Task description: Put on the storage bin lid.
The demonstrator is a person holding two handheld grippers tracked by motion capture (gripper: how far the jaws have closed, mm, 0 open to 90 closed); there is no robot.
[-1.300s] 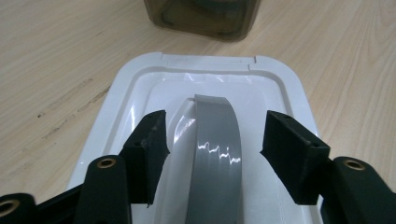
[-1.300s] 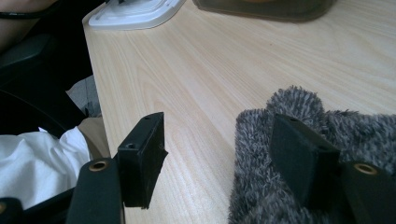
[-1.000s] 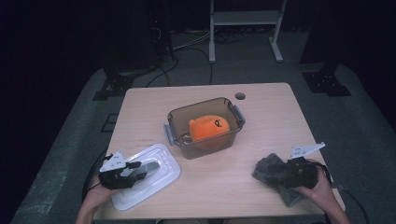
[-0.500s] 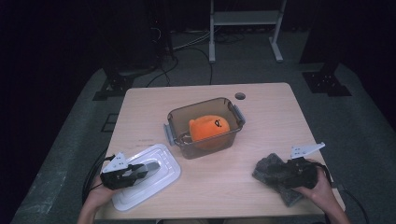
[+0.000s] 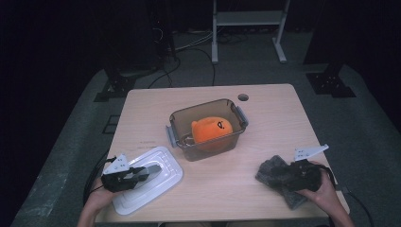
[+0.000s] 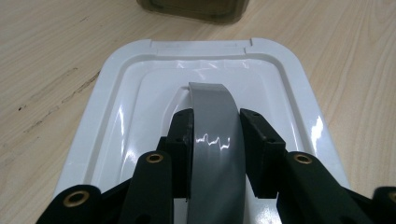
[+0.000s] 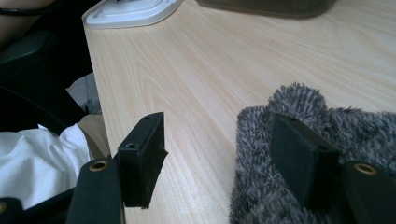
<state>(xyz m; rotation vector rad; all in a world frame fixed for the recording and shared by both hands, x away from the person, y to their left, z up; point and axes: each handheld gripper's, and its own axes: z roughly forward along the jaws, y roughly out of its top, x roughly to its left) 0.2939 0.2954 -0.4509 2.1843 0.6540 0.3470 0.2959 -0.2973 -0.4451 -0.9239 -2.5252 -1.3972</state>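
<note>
From above, left tool (image 5: 142, 175) sits over the glossy white rounded-rectangle lid (image 5: 163, 187) at the near-left of the pale wood-grain counter (image 5: 265, 127), right tool (image 5: 288, 174) on a fuzzy grey cloth (image 5: 272, 171) near-right, smoky translucent bin (image 5: 239, 120) with an orange plush (image 5: 211, 130) mid-counter. Left gripper view: jaws just closed, now clenched on the lid's smooth grey arched handle (image 6: 212, 135). Right gripper view: jaws released, one black pad resting on the cloth's nubby pile (image 7: 299, 107), the other over bare wood.

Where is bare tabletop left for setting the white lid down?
Free: the far strip of the wooden table behind the clear brown plastic bin, and the near middle between the white plastic lid and the grey fuzzy cloth. Crowded: both near corners.
</note>
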